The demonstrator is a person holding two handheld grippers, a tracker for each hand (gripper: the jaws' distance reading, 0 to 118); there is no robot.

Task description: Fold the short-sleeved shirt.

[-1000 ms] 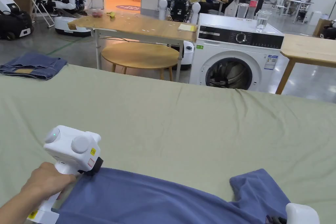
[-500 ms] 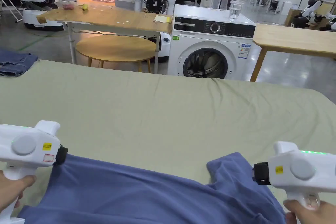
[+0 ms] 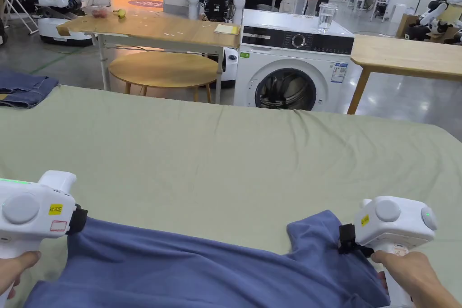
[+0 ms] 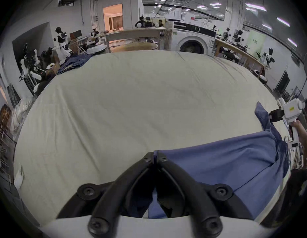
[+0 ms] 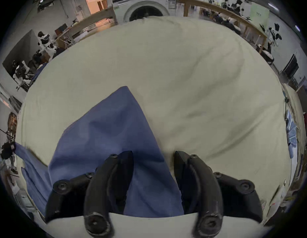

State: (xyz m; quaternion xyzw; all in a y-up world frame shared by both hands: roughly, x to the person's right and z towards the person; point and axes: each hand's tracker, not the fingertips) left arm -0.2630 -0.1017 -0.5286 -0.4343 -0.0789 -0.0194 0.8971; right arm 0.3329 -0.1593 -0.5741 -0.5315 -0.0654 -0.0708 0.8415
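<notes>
The left gripper (image 4: 154,157) is held low at the left, jaws clenched on the corner of the blue shirt (image 3: 203,273) lying on the green sheet (image 3: 234,151), while the right gripper (image 5: 153,157), since tilted inward, is held with jaws apart astride the sleeve (image 5: 115,125).

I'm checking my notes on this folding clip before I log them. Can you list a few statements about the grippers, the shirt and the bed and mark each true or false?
1. The left gripper is shut on the blue shirt. True.
2. The right gripper is shut. False: its jaws stand apart, with shirt cloth between them.
3. The shirt lies on a pale green sheet. True.
4. The shirt is neatly folded into a square. False: it lies spread out and wrinkled.
5. Folded jeans lie at the bed's far left. True.
</notes>
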